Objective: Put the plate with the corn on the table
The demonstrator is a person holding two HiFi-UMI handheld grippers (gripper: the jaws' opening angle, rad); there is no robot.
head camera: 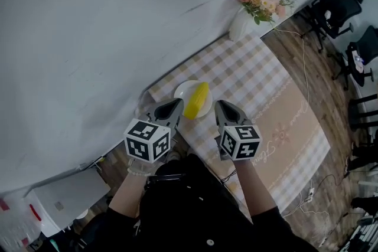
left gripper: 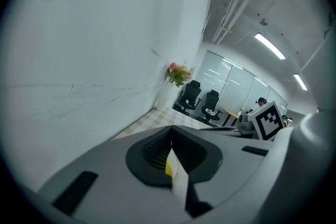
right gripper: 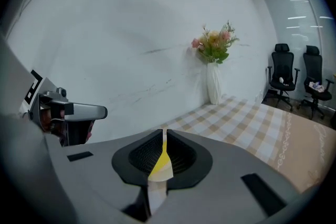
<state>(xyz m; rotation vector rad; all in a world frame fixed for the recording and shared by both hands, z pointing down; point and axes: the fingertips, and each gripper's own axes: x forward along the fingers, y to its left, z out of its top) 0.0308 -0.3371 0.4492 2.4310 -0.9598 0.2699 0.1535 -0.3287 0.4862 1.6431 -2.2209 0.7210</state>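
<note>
White plate (head camera: pixel 184 91): we are holding it between both grippers over the near corner of the checked worktop (head camera: pixel 260 77). It is looking lifted clear of the cloth, though we are judging that from the head view alone.
Yellow corn (head camera: pixel 197 100): it is lying across the plate's middle, between the two grips.
Left hand-held gripper (head camera: pixel 174 107): its jaws are clamping the plate's left rim. Its own view is showing the pads pressing on the thin white edge, with a sliver of yellow behind.
Right hand-held gripper (head camera: pixel 223 108): its jaws are clamping the opposite rim in the same way.
Step in hand: we are reading this as the carry, with the set-down not yet done.
Doing it well: we are aiming to hold both grips at one height, so the plate is staying flat and the corn is not rolling.
Travel: we are planning to move both hands together, so neither pinch is twisting off the rim.
Landing: we are choosing open cloth away from the edge, well apart from the vase (head camera: pixel 240 26).
Release: we are letting go only once the base is sitting flat.
</note>
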